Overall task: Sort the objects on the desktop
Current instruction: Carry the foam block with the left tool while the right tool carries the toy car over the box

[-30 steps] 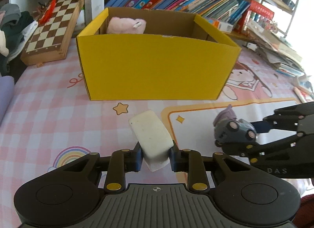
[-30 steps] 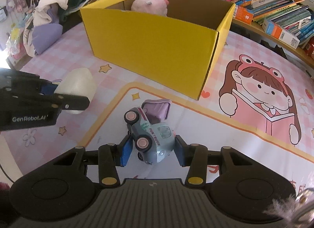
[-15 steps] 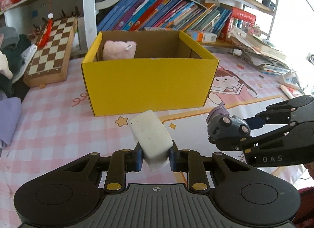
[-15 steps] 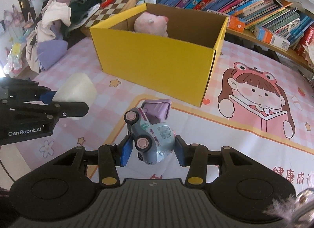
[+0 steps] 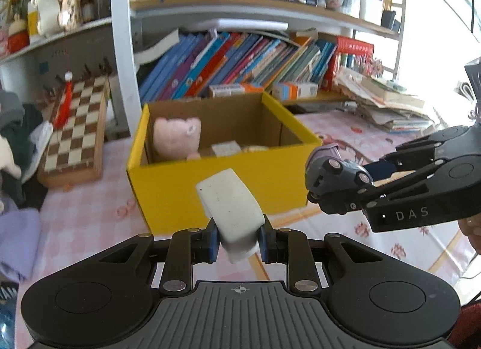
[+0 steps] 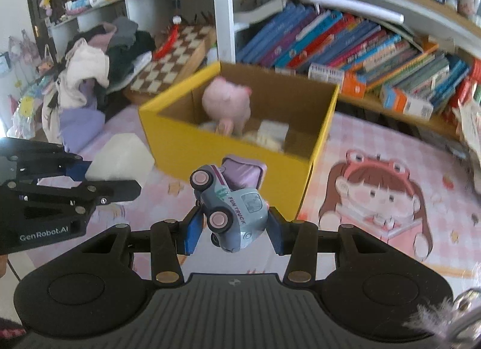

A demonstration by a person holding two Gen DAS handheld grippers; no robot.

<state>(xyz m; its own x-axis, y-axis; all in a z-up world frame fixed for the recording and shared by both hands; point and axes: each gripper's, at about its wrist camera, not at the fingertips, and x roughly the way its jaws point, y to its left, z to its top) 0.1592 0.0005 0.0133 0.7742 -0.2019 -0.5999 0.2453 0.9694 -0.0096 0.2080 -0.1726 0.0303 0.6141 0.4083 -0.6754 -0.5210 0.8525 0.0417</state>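
Covering the desk is a pink checked cloth (image 5: 90, 223) with stars and a cartoon girl (image 6: 375, 195) reading a book. Behind it: shelving with a slanted row of books (image 5: 228, 63), a white upright post (image 5: 123, 42), and an upper shelf crowded with jars and pens, blurred. One chessboard (image 5: 75, 135) leans at the left edge beside a heap of clothes (image 6: 99, 57). A messy stack of papers (image 5: 387, 105) sits far right in the left wrist view.

Counts: one yellow cardboard box (image 5: 222, 192), open top, standing on the cloth. Inside it, one pink plush toy (image 5: 177, 135) at the left end, plus pale small items beside it, too blurred to count.

Two grippers, both raised above the cloth in front of the box. Left gripper (image 5: 239, 239) is clamped on one white soft block (image 5: 231, 207), pads pressing both its sides, block sticking up and forward. Right gripper (image 6: 231, 229) is clenched on one grey-blue toy truck (image 6: 231, 207) marked "FUN TRUCK", pink wheels, tilted nose-down, lilac rear flap up. Truck and block hang side by side, apart, neither over the box opening.
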